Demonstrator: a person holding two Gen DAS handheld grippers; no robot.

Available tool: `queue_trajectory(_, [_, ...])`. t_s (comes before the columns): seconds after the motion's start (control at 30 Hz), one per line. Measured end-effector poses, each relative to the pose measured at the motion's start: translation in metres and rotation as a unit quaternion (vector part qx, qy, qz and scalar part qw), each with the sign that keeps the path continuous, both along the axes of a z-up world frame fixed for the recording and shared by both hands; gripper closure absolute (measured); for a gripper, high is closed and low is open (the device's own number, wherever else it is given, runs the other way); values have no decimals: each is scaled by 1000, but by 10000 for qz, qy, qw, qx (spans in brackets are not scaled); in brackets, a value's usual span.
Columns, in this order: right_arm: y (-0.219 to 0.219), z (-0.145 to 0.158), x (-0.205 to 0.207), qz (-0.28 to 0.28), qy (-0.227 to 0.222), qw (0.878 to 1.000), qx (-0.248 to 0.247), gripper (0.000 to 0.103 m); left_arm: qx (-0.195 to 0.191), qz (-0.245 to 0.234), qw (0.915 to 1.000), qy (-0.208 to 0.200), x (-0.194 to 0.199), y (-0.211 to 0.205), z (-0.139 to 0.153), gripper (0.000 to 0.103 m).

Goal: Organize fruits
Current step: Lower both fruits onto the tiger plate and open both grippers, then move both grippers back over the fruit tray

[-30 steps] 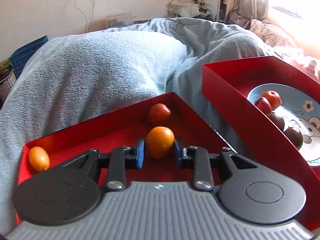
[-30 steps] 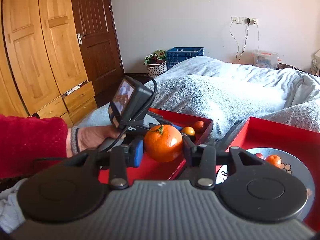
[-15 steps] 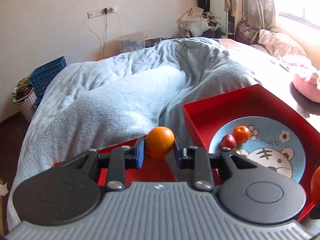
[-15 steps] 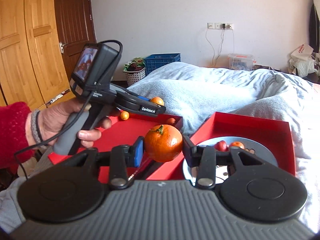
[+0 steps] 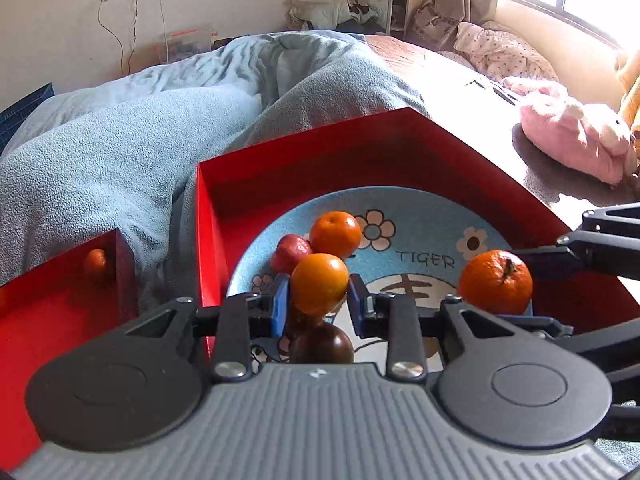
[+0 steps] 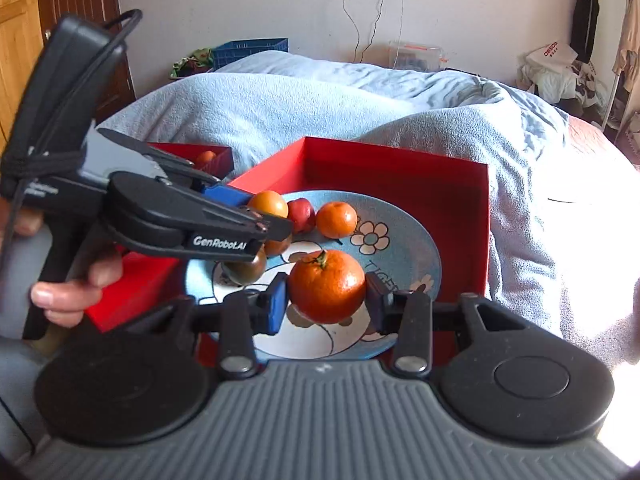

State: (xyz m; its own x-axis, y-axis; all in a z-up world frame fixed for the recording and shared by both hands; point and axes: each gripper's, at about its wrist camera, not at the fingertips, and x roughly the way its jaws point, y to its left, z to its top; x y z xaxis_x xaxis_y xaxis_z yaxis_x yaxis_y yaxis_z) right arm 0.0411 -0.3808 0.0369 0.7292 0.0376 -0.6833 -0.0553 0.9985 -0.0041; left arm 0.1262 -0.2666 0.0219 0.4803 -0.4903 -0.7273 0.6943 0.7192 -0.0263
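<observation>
My left gripper (image 5: 319, 305) is shut on a small orange fruit (image 5: 319, 283) and holds it above the blue tiger plate (image 5: 420, 224). My right gripper (image 6: 326, 305) is shut on a larger mandarin (image 6: 327, 285) with a green stem, above the same plate (image 6: 404, 248). The plate lies in a red tray (image 5: 360, 140) and bears an orange (image 5: 335, 234), a red fruit (image 5: 290, 252) and a dark tomato (image 5: 322, 345). The mandarin also shows in the left wrist view (image 5: 495, 281). The left gripper's fruit also shows in the right wrist view (image 6: 267, 203).
A second red tray (image 5: 60, 304) stands to the left with a small orange fruit (image 5: 96, 262) at its far corner. Both trays rest on a blue blanket (image 5: 140, 140) on a bed. A pink plush (image 5: 576, 140) lies at the right.
Both grippers have carried their fruits from the left tray side to above the tiger plate. They now hang close together over it. Both stay shut.
</observation>
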Motion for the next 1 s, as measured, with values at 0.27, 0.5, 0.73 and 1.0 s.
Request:
queue_trajectory(0.27, [0,-6,9,14,250,9996,-97,59,-6,-1,9999,173,6,5,-2,68])
queue_trajectory(0.5, [-22,-27,15,-111,469,9988,-11,60,-168,-134,9996,207,-4,1,12,40])
queue_trajectory(0.73, [-20,-22,8,-3,380,9993,-52,59,-78,-215,9997,-32,-23,3,17,35])
queue_trajectory(1.0, [-11,-10,5,-17,317,9990,-316,23,-359,74,9993,-93,-28,54,41,35])
